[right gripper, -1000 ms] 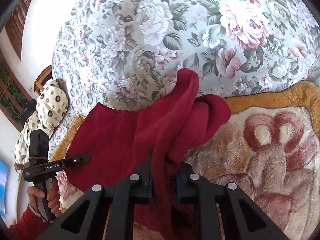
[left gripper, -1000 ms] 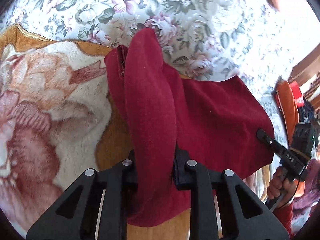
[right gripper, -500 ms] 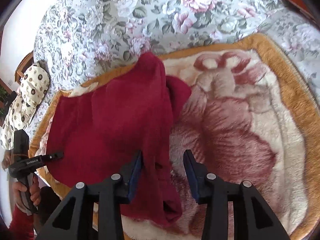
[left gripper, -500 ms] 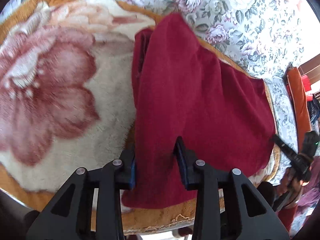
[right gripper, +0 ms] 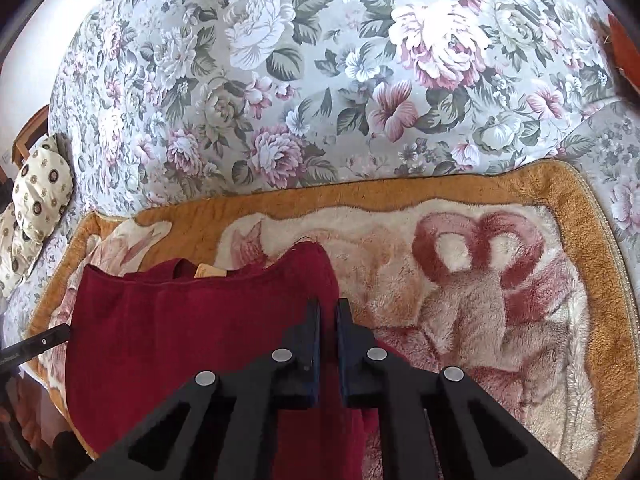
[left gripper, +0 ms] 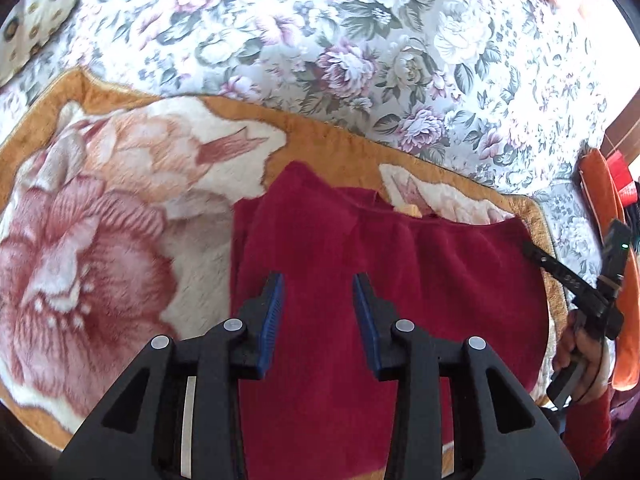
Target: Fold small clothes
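The left claw (left gripper: 318,300) gapes wide, empty, just above the red garment (left gripper: 400,280); the right claw (right gripper: 328,320) is pinched nearly closed with no cloth visibly between. The garment looks soft, light, fleecy and limp, so I'd grip a hemmed corner. It lies flat on a plush blanket (right gripper: 500,280), floral bedspread (right gripper: 320,80) beyond.
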`<action>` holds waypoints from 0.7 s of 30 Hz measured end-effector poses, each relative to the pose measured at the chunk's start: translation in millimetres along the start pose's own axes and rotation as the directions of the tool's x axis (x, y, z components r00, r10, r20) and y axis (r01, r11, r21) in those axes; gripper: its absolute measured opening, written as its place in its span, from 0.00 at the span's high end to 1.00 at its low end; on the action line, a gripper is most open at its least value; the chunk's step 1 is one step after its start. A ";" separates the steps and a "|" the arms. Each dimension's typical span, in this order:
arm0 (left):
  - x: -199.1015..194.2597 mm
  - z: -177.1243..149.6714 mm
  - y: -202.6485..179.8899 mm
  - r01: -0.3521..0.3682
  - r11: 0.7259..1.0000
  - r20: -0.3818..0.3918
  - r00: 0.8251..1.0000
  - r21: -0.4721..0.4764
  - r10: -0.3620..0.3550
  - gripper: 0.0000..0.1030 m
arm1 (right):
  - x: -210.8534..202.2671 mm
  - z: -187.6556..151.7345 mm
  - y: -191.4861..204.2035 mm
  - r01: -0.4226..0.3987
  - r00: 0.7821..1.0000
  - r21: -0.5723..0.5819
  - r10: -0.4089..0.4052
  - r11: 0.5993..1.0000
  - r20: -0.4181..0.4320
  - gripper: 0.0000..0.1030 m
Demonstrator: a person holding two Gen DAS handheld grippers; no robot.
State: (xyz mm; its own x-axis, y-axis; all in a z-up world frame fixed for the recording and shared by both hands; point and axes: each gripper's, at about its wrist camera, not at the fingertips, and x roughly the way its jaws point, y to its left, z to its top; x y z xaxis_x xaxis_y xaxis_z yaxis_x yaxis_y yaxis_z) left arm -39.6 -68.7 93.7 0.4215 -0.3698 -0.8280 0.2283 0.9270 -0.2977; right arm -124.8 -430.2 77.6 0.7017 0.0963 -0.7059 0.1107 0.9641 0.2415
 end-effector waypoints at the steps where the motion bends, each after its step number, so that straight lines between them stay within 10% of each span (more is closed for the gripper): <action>1: 4.3 5.4 -3.6 -0.007 1.000 0.002 1.000 0.012 0.007 0.66 | -7.2 1.6 -3.1 0.009 0.999 0.003 -0.009 1.000 0.031 0.94; 9: 70.9 21.1 -0.7 -0.087 0.996 -0.083 0.993 0.012 0.087 0.66 | 45.2 -5.2 -16.9 0.098 0.992 0.011 -0.097 0.995 -0.085 0.93; 13: 56.2 19.9 -5.1 -0.093 0.995 -0.062 0.994 0.024 0.094 0.66 | 14.4 -1.5 -19.1 0.087 0.995 0.047 -0.085 0.995 -0.045 0.76; 21: 39.0 26.6 -17.4 -0.094 0.995 0.011 0.996 0.033 0.094 0.55 | -25.8 1.8 32.2 -0.026 1.000 -0.067 0.026 0.997 0.002 0.76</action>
State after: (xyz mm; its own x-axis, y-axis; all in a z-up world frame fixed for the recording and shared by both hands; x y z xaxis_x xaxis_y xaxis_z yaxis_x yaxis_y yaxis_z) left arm -3.8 -100.9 79.3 0.4507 -0.2820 -0.8470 0.2169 0.9550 -0.2025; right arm -138.0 -402.1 104.8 0.7057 0.1209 -0.6981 0.0451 0.9757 0.2146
